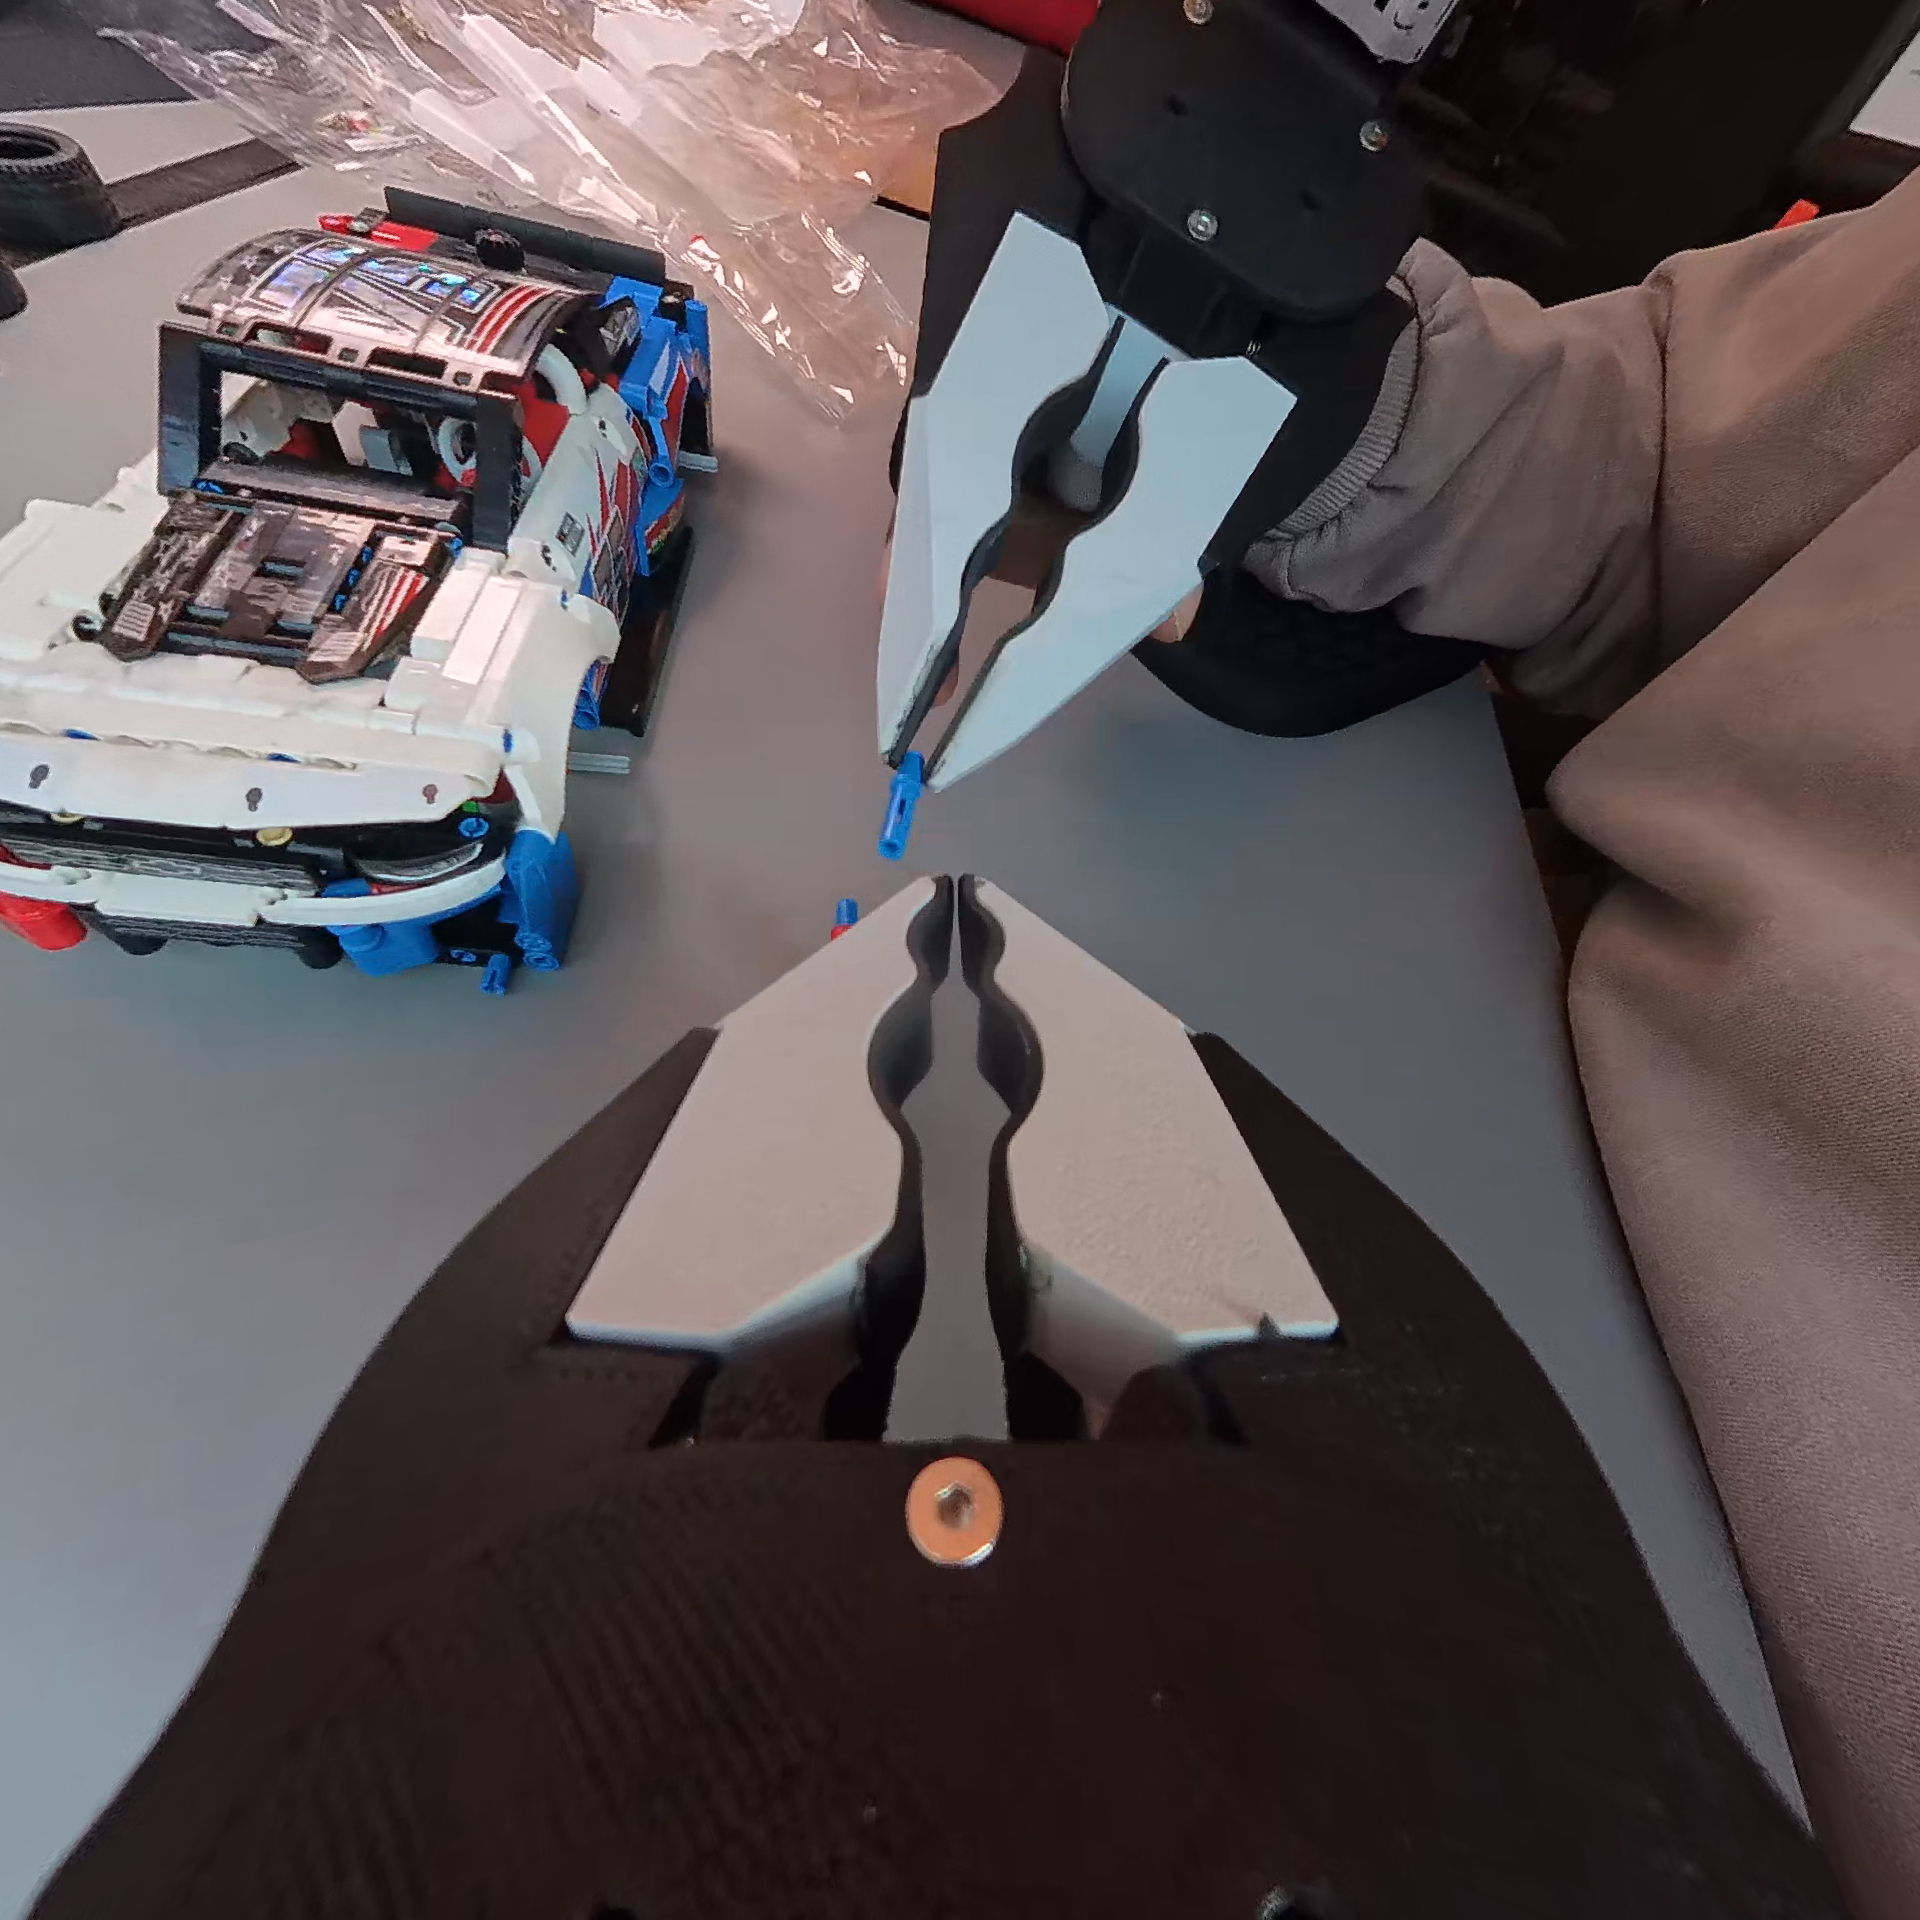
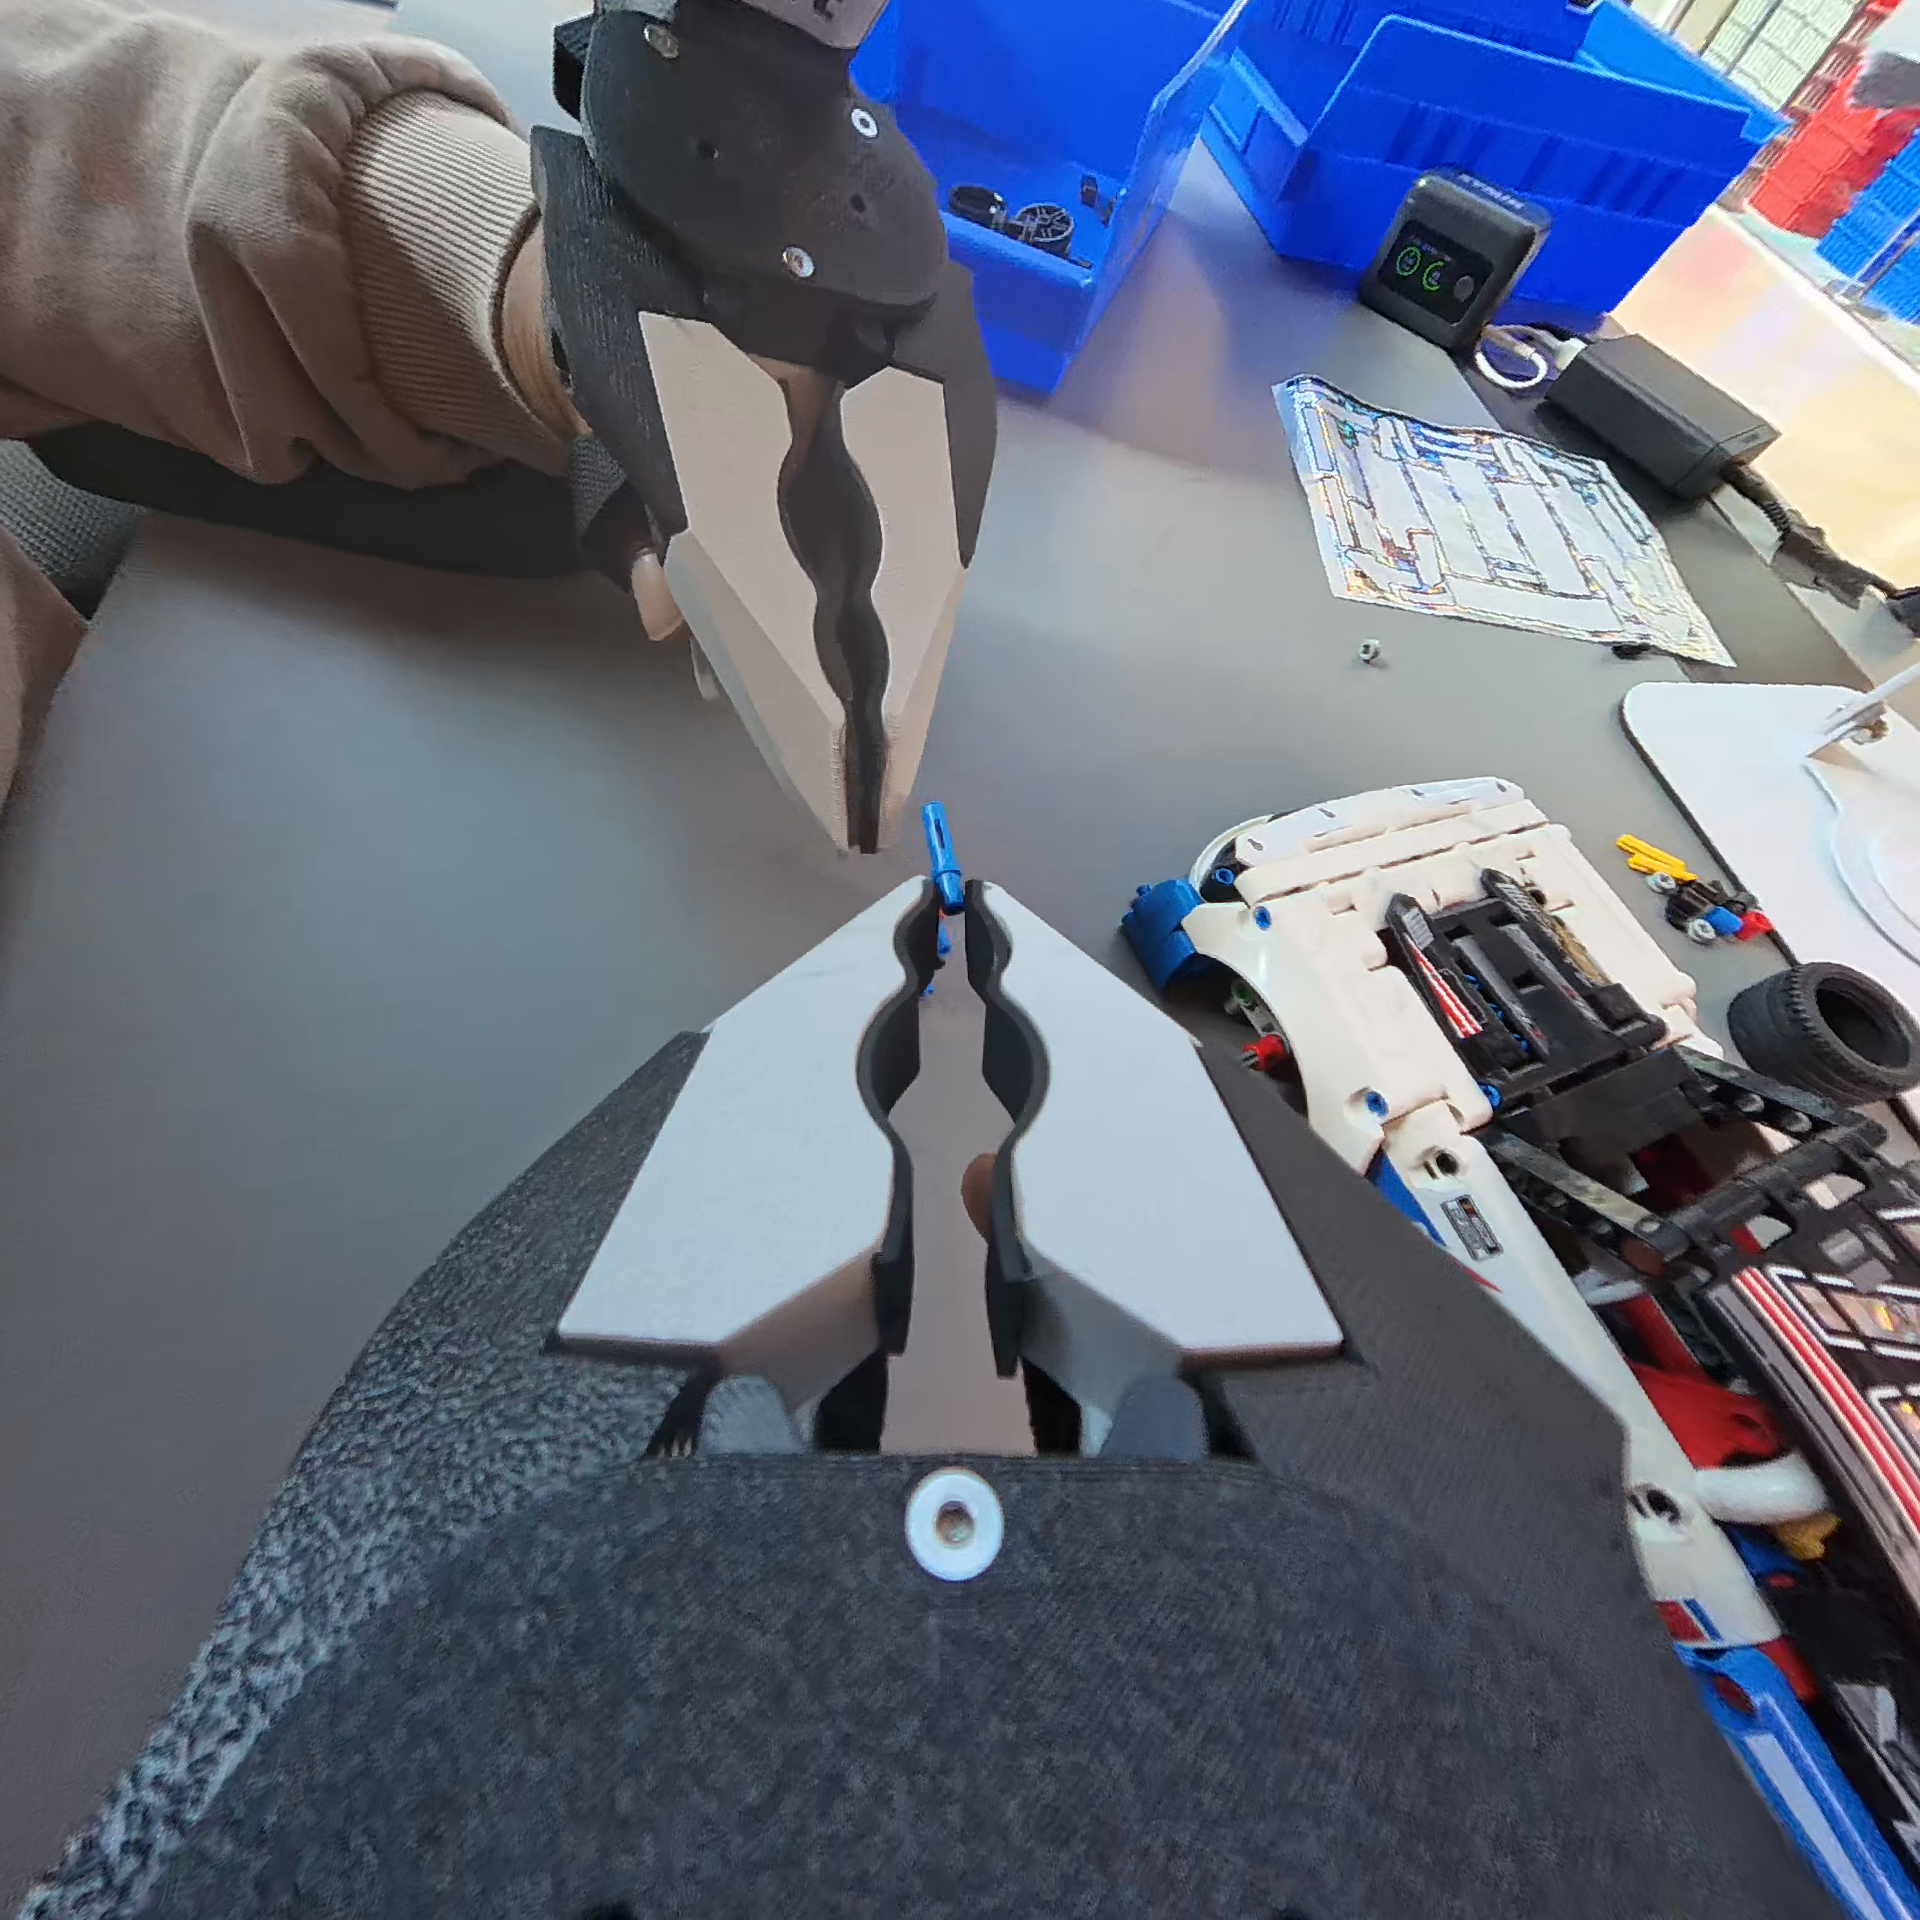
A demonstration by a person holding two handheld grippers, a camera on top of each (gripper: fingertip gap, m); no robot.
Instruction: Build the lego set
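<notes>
A mostly built white, blue and red Lego car (image 1: pixel 312 623) stands on the grey table (image 1: pixel 312 1195); it also shows in the right wrist view (image 2: pixel 1455 1039). My right gripper (image 2: pixel 945 888) is shut on a small blue pin (image 2: pixel 940 847), held just above the table; it also shows in the left wrist view (image 1: pixel 914 769) with the pin (image 1: pixel 900 808) sticking out below its tips. My left gripper (image 1: pixel 956 883) is shut with nothing between its tips, a short way from the pin; it also shows in the right wrist view (image 2: pixel 868 842). A second small blue and red pin (image 1: pixel 844 916) lies on the table beside my left finger.
Clear plastic bags (image 1: pixel 623 156) and a black tyre (image 1: pixel 42 177) lie behind the car. The right wrist view shows blue bins (image 2: pixel 1039 208), a sticker sheet (image 2: pixel 1475 520), a black tyre (image 2: pixel 1829 1029), small loose parts (image 2: pixel 1694 904) and a white mat (image 2: pixel 1766 779). A person's beige sleeve (image 1: pixel 1662 520) is at the right. Both grippers' tips are close together, under 4 cm apart.
</notes>
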